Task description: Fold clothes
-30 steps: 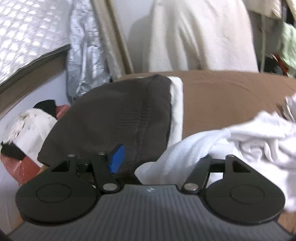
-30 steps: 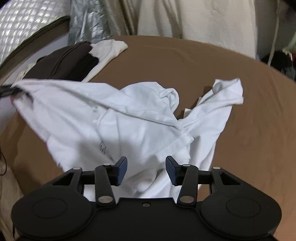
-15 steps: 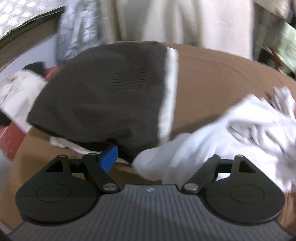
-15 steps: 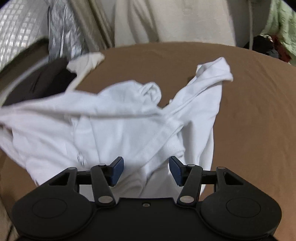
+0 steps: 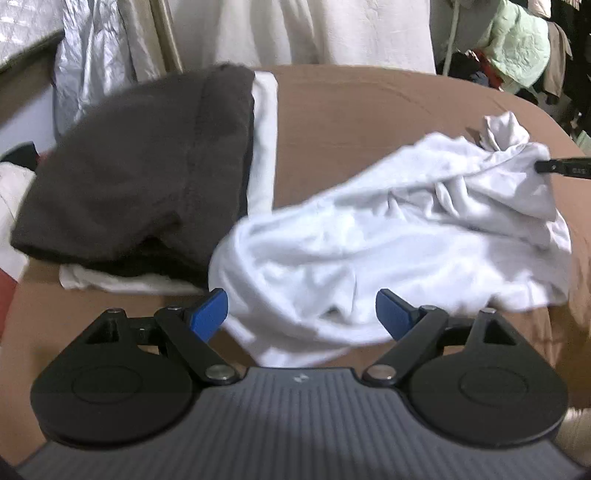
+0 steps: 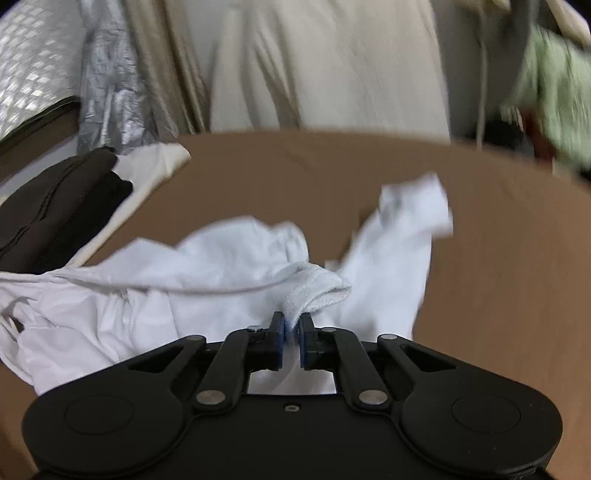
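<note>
A crumpled white garment (image 5: 388,229) lies on the brown cover (image 5: 369,110). My left gripper (image 5: 301,310) hovers over its near edge. The jaws are opening wide; cloth lies between the blue pads (image 5: 208,314) without being pressed. My right gripper (image 6: 291,326) is closing, and its pads pinch a ribbed fold (image 6: 317,288) of the white garment (image 6: 184,295). Its dark tip (image 5: 561,168) also shows at the garment's far right corner. To the left sits a folded pile, a dark knit piece (image 5: 140,166) over white cloth.
Cream fabric (image 5: 314,33) hangs behind the far edge. Silver quilted material (image 5: 92,66) stands at the back left and green clothing (image 5: 517,48) at the back right. Red and white items (image 5: 11,184) lie beyond the left edge. The folded pile (image 6: 48,214) sits left of the right gripper.
My left gripper has opened and let go of the white garment's edge, and sank a little. My right gripper, open before, has closed on a fold of the same garment.
</note>
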`<state>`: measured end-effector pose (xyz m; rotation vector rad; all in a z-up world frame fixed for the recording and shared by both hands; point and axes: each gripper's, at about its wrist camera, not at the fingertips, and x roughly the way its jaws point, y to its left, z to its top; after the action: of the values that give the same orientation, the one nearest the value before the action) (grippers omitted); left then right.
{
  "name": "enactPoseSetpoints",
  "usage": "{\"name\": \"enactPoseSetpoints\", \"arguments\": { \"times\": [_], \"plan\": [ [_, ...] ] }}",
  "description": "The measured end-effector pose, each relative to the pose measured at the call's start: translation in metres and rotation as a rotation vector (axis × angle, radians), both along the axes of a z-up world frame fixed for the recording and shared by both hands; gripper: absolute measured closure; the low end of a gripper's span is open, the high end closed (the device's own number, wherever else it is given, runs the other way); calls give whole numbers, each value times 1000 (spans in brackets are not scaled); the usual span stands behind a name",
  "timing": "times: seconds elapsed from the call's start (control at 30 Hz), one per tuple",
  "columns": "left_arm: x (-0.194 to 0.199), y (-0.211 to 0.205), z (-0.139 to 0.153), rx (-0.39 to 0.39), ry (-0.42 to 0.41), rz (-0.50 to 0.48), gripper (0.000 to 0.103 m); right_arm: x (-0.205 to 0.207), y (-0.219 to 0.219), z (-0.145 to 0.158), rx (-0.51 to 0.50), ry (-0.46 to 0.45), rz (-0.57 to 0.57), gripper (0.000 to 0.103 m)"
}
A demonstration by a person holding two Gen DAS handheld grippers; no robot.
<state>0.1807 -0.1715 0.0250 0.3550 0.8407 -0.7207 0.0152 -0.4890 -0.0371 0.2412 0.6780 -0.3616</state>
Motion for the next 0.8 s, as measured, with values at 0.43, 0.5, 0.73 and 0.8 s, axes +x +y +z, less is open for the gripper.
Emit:
{"name": "enactPoseSetpoints", "arguments": {
  "times": [0.43, 0.5, 0.73, 0.8],
  "plan": [
    [-15, -178, 30, -291, -20, -318, 5, 75, 10, 118, 153, -211, 372, 96],
    [-7, -190, 19, -361, 37, -320, 5, 81, 19, 118, 180, -168, 419, 96],
    [23, -191, -20, -529, 283, -356, 92, 64, 29, 90, 309, -126, 561, 96],
    [27, -185, -20, -491, 186, -292, 93, 55, 15, 83, 301, -146, 533, 92]
  ]
}}
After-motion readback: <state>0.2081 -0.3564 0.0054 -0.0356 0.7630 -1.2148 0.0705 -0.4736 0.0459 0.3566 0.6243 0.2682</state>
